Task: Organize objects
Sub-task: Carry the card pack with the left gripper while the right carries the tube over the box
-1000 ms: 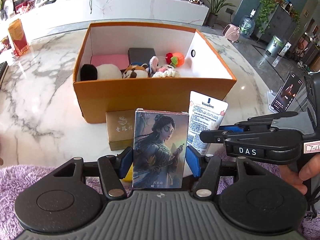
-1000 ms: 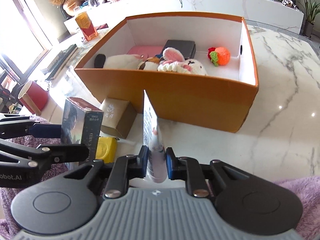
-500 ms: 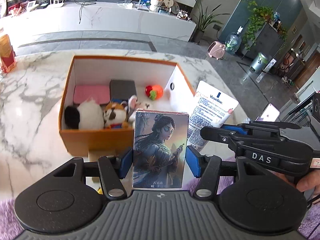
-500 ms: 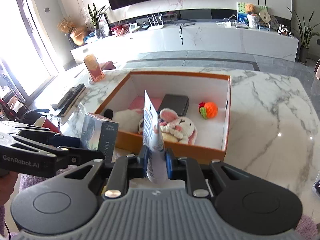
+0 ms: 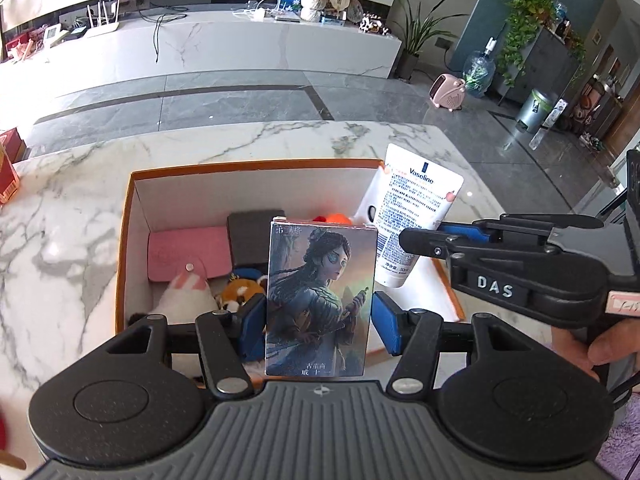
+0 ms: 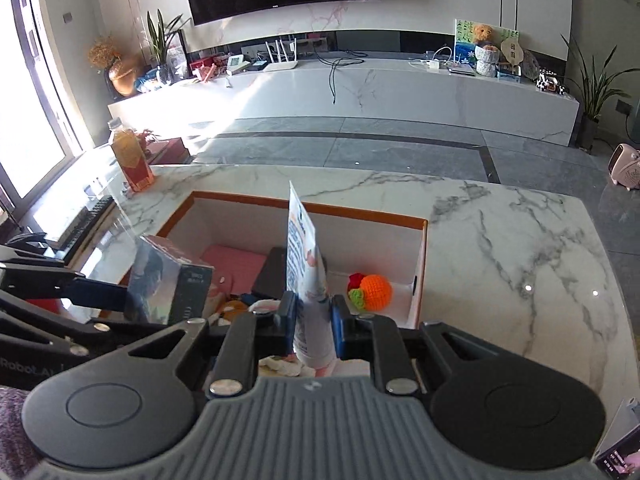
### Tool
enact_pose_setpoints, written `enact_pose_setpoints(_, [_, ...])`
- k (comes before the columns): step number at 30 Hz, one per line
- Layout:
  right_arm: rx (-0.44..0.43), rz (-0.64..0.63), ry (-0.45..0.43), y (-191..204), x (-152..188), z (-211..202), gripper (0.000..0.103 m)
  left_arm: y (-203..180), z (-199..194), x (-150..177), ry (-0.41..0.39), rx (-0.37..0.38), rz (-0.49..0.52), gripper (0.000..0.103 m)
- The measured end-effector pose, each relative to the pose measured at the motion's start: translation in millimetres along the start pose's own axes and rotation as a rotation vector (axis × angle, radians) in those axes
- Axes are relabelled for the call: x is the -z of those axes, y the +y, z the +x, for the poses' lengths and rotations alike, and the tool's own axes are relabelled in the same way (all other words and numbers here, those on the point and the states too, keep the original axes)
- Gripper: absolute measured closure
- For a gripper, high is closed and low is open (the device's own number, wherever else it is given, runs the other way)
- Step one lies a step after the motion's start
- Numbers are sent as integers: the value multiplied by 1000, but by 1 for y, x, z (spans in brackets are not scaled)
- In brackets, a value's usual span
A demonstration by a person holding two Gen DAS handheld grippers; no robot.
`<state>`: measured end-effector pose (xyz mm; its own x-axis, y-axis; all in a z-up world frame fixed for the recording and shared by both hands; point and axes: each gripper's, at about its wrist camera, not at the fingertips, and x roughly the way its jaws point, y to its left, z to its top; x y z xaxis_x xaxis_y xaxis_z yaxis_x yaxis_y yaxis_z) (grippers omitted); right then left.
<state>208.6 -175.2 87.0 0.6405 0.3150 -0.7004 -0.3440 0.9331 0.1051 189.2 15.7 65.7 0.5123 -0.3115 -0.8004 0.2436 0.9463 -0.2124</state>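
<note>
**Two things are riding up over the box**

Left wrist view: The left gripper [image 5: 320, 322] is holding one card box [image 5: 322, 300] with a painted lady on it. Its blue pads are pressing the card box on both sides, so the jaws are standing quite wide. A second ago the orange box [image 5: 128, 208] was ahead and the card box was low in front of its wall. Now the card box is hanging above the open top. That means it is almost ready to go in. Beside it, the right gripper [image 5: 440, 234] is carrying one white lotion tube [image 5: 416, 216].

Inside the orange box I am counting one pink pouch [image 5: 188, 252], one dark case [image 5: 248, 236], one white plush toy [image 5: 182, 296] and one orange-brown plush toy [image 5: 240, 292].

Right wrist view: The right gripper's jaws are nearly closed, squeezing the thin tube, which is standing upright. The tube is hanging over the orange box too, near one orange knitted ball [image 6: 374, 292]. Both things are still in the air, not in the box yet. One bottle [image 6: 130, 158] is standing far off on the marble table [image 6: 520, 248].
</note>
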Motion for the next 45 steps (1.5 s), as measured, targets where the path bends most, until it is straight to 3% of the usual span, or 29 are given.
enact_pose_setpoints(5, [70,-52,27,-4,-4,43,84,12,21,-11,31,-7,-6,37])
enact_pose_setpoints(19, [150,-143,84,-24,-25,124,83,24,64,-34,81,17,-18,37])
enact_pose_setpoints(29, [163,-193,138,-39,-30,131,82,23,72,-36,95,34,-17,37])
enact_pose_setpoints(45, [47,-165,310,-52,-49,138,82,23,74,-36,99,53,-9,37])
